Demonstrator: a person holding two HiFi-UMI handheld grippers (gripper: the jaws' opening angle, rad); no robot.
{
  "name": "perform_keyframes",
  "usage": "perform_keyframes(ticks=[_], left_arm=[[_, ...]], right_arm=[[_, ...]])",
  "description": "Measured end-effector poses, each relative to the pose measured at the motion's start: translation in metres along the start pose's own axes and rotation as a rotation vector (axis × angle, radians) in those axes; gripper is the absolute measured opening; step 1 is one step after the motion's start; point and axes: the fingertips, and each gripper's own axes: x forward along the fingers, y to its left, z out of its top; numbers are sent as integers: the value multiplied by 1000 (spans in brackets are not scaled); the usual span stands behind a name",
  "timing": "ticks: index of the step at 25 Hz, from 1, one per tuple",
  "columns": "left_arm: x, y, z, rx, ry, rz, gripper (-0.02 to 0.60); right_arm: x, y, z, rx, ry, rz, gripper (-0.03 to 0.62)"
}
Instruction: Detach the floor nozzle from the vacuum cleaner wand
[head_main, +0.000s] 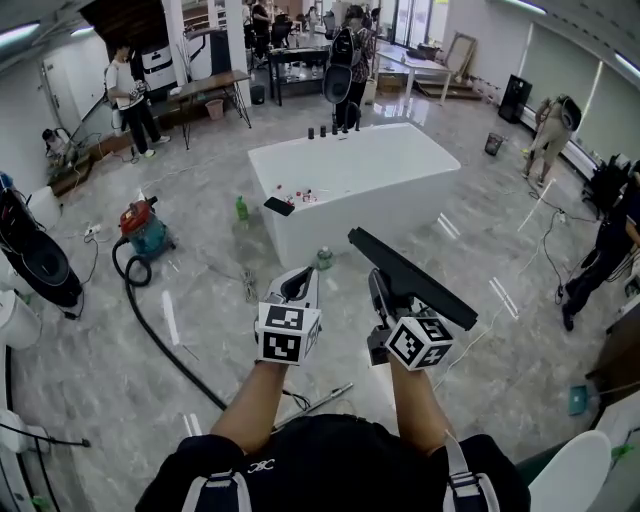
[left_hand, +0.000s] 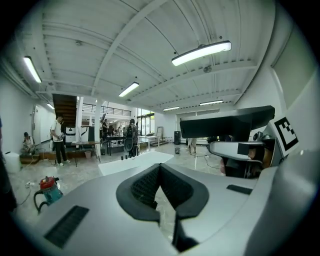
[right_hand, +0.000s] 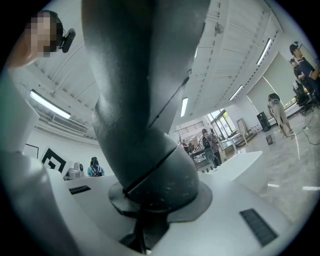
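Note:
The black floor nozzle (head_main: 412, 276) is lifted off the floor and hangs tilted in front of me, apart from the wand. My right gripper (head_main: 380, 292) is shut on its dark grey neck (right_hand: 145, 125), which fills the right gripper view between the jaws (right_hand: 150, 200). My left gripper (head_main: 298, 286) is beside it on the left, shut with nothing between its pads (left_hand: 159, 172). From the left gripper view the nozzle (left_hand: 227, 122) shows at the right. The metal wand (head_main: 320, 400) lies on the floor below my hands, joined to a black hose (head_main: 160, 340).
The red and blue vacuum cleaner (head_main: 146, 228) stands on the floor at the left. A white table (head_main: 400, 160) with small items is ahead, a green bottle (head_main: 241, 208) beside it. Several people stand around the room. Cables run across the floor at the right.

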Motion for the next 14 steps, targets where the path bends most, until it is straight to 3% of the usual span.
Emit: perform_keyframes(ticks=[14], left_arm=[[5,1,2,26,0,-5,11]], right_arm=[[8,-5,6,8,-6,-7,92]])
